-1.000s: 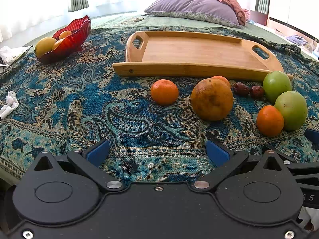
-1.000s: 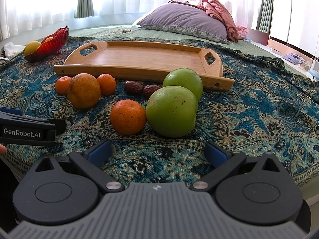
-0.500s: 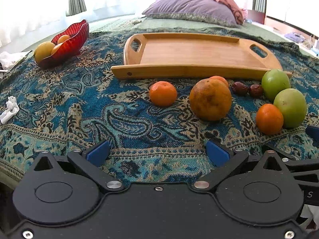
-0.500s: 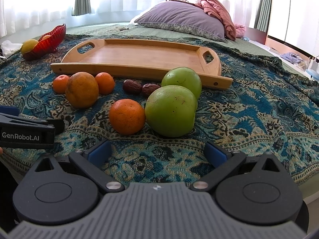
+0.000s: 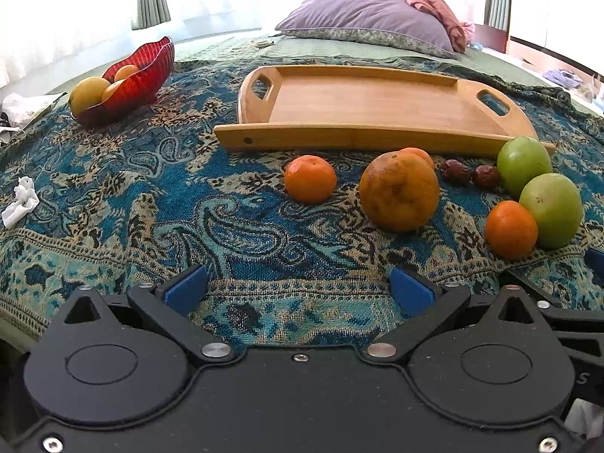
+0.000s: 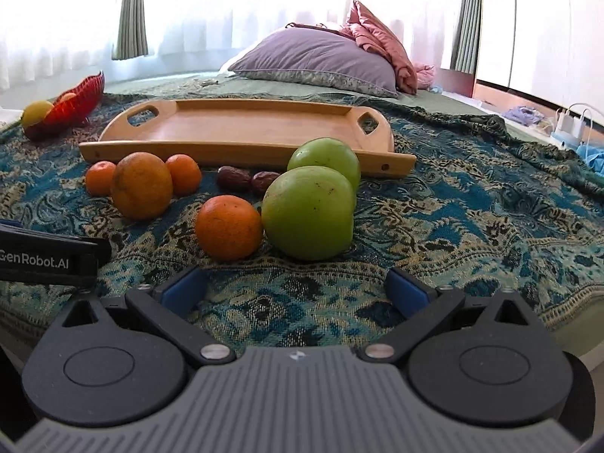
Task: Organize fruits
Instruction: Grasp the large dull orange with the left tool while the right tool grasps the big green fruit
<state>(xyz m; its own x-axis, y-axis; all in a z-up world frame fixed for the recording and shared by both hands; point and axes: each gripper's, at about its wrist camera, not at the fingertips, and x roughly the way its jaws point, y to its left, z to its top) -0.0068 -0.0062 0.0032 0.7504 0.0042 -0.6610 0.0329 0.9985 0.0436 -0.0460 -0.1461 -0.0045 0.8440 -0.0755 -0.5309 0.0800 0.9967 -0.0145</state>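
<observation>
Fruit lies on a blue patterned blanket in front of an empty wooden tray, which also shows in the right wrist view. A large orange sits mid-row, with a small tangerine to its left and another at the right. Two green apples and two dark dates lie nearby. My left gripper is open and empty, short of the fruit. My right gripper is open and empty, just before the near apple.
A red glass bowl holding yellow fruit stands at the far left. A crumpled white tissue lies at the left edge. A purple pillow lies behind the tray. The left gripper's body shows in the right wrist view.
Both grippers have tilted slightly, so the scene sits a little lower in view. The fruit has not moved and both grippers stay open.
</observation>
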